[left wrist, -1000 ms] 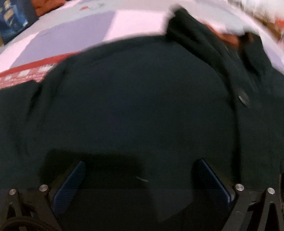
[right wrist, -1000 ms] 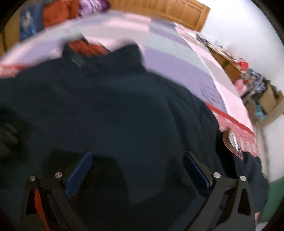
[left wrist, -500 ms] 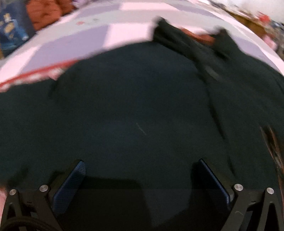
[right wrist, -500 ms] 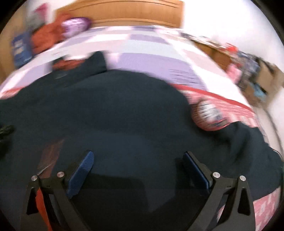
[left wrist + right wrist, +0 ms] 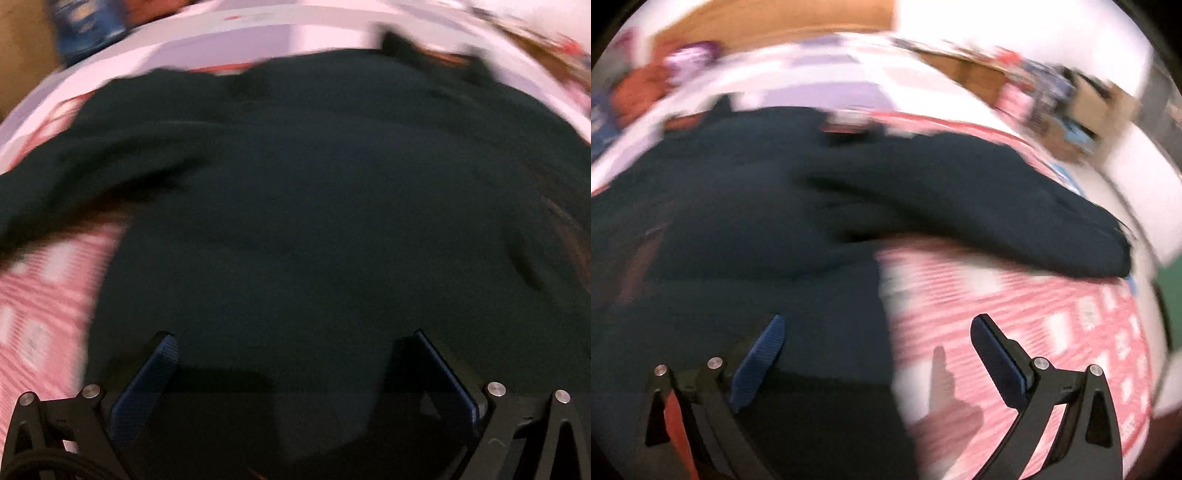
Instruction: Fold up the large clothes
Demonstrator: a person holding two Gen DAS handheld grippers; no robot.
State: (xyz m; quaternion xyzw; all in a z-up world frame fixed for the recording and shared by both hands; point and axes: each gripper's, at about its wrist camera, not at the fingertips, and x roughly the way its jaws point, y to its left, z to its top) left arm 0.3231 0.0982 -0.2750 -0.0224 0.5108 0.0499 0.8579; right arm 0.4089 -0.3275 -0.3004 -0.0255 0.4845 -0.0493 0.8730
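A large dark garment (image 5: 314, 192) lies spread face up on a bed and fills most of the left wrist view. Its collar (image 5: 399, 44) points away from me. My left gripper (image 5: 295, 350) hangs open over the lower body of the cloth, nothing between its blue-padded fingers (image 5: 155, 373). In the right wrist view the same dark garment (image 5: 731, 229) shows its right side edge and an outstretched sleeve (image 5: 979, 199). My right gripper (image 5: 879, 343) is open and straddles that side edge, left finger over cloth, right finger (image 5: 997, 354) over bedspread. Both views are motion-blurred.
The bedspread (image 5: 1034, 321) is pink and red patterned near me, with lilac and white patches (image 5: 229, 37) farther off. A wooden headboard (image 5: 783, 22) and piled items (image 5: 646, 85) stand at the far end. Cardboard boxes and clutter (image 5: 1082, 107) sit past the bed's right side.
Both grippers have pulled back toward the garment's lower end. The pink bedspread has come into view at the left in the left view and under the right gripper. The button and collar have receded.
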